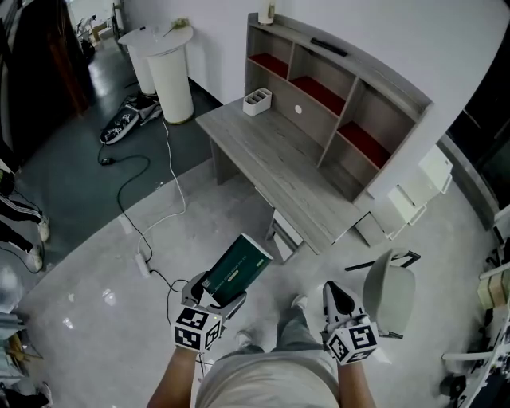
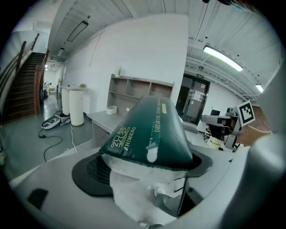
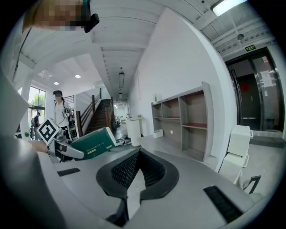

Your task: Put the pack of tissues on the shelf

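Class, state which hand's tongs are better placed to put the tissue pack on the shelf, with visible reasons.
Left. The left tongs are clamped on the pack of tissues, which points toward the shelf; the right tongs are shut and empty.

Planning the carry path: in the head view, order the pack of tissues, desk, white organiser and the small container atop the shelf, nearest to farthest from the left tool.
1. Pack of tissues: clamped in the left tool.
2. Desk: straight ahead.
3. White organiser: on the desk's far end.
4. Small container: on the shelf top, at its far end.
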The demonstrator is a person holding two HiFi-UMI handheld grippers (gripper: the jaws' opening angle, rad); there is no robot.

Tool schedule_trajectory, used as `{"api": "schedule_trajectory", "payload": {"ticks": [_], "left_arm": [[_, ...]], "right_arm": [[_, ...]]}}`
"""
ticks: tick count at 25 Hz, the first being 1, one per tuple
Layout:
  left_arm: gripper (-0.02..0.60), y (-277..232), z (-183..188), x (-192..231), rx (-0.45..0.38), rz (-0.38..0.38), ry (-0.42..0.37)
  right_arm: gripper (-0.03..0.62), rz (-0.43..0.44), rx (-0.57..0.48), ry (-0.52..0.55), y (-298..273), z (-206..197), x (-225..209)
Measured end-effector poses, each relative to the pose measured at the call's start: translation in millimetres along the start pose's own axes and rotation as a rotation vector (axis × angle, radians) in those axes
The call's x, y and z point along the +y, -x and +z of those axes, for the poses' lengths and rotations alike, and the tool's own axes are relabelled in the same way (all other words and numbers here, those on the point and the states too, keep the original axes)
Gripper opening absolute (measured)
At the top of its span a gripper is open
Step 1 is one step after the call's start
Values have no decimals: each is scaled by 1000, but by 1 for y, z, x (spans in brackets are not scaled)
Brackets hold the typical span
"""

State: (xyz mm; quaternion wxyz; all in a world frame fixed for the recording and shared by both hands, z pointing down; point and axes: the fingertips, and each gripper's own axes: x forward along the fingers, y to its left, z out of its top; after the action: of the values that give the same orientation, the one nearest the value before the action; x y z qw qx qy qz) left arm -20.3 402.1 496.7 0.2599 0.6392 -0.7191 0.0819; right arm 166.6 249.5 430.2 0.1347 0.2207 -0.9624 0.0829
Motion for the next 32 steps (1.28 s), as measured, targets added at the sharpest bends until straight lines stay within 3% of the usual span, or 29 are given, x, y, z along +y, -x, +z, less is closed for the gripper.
{"api": "schedule_trajectory", "payload": {"ticks": [7, 22, 27, 32], "left_arm": [[465, -59, 20, 15, 29, 54, 17], [465, -219, 111, 9, 39, 209, 70], [465, -265, 126, 0, 68, 188, 110], [465, -309, 130, 12, 123, 156, 98]], "right_arm": [[28, 57, 0, -21, -63, 8, -50], [28, 193, 5, 8, -168, 57, -214], [28, 190, 24, -4, -180, 56, -250], [28, 152, 44, -18, -196, 56, -269]]}}
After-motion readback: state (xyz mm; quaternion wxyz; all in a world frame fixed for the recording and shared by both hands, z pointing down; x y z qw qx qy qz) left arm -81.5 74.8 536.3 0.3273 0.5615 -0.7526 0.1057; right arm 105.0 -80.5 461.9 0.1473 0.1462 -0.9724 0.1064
